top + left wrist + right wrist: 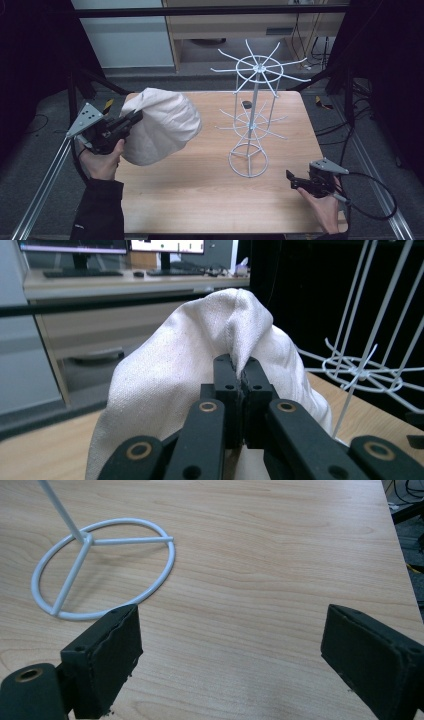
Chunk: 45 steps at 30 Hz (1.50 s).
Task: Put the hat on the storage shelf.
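Pinching unlabelled white cloth [200,370], left tongs [242,371] closed.

cloth [162,125]: cream | wire rack [252,120]: white | table [200,190]: light wood

- A wooden desk [200,195] stands on grey carpet [45,165].
- Black curtains [30,60] flank it.
- Monitors [115,246] sit on a far counter [125,282].

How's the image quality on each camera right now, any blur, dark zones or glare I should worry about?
High view: soft, table evenly lit, surroundings nearly black. Left gripper view: white cloth sharp, desk background blurred, upper right dark behind the wire rack. Right gripper view: wood grain crisp, faint sheen, near jaws slightly soft.
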Available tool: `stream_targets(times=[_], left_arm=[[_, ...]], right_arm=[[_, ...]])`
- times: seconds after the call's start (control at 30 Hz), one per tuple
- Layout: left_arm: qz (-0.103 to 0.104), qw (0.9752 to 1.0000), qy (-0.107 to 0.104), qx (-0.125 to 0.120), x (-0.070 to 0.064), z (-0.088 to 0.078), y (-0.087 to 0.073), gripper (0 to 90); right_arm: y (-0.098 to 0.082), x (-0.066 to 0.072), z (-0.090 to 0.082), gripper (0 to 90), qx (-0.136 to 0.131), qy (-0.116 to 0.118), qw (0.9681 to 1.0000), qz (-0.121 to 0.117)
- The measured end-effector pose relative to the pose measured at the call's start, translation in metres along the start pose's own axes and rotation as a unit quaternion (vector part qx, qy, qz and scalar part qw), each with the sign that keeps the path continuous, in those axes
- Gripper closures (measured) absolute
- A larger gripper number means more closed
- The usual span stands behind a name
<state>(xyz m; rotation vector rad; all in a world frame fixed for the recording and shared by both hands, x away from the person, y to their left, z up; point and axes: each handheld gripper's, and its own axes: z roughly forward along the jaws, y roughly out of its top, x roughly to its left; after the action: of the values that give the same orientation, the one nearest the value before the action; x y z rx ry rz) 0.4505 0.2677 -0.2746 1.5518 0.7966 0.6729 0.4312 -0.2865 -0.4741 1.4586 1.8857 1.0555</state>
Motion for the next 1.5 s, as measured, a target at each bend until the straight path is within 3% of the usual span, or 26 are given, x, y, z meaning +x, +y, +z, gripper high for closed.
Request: stream_targets(times=[0.1,0.4,0.43,0.6,0.9,1.0,1.2,1.43,1.5], left_arm=[[0.011,0.9995,-0.014,-0.025,-0.003,-0.010,0.016,88.2],[0.014,0.9971,-0.044,-0.060,-0.006,-0.023,0.034,88.2],[0.027,0.9964,-0.045,-0.067,-0.007,-0.023,0.037,88.2],[0.032,0.9953,-0.055,-0.073,-0.012,-0.023,0.042,88.3],[0.039,0.9907,-0.080,-0.103,-0.019,-0.022,0.053,88.2],[0.048,0.9900,-0.078,-0.108,-0.020,-0.025,0.054,88.2],[0.041,0.9871,-0.093,-0.124,-0.018,-0.028,0.058,88.2],[0.047,0.9846,-0.098,-0.137,-0.021,-0.029,0.065,88.2],[0.044,0.9827,-0.104,-0.147,-0.022,-0.029,0.067,88.2]], right_arm=[[0.000,0.001,-0.001,9.6,-0.001,0.001,1.0000,0.003],[0.001,0.001,-0.001,9.6,-0.002,-0.001,1.0000,0.003],[0.001,0.001,-0.001,9.6,-0.003,-0.001,1.0000,0.002],[0.001,0.001,-0.001,9.6,-0.006,-0.005,0.9999,-0.007],[0.000,0.002,-0.001,9.8,-0.006,-0.006,0.9999,-0.012],[0.000,0.002,0.000,9.8,-0.006,-0.006,0.9999,-0.012],[0.000,0.002,0.000,9.8,-0.007,-0.007,0.9999,-0.013],[0.001,0.002,-0.001,9.9,-0.008,-0.007,0.9999,-0.011],[0.001,0.002,-0.001,9.9,-0.008,-0.007,0.9999,-0.011]])
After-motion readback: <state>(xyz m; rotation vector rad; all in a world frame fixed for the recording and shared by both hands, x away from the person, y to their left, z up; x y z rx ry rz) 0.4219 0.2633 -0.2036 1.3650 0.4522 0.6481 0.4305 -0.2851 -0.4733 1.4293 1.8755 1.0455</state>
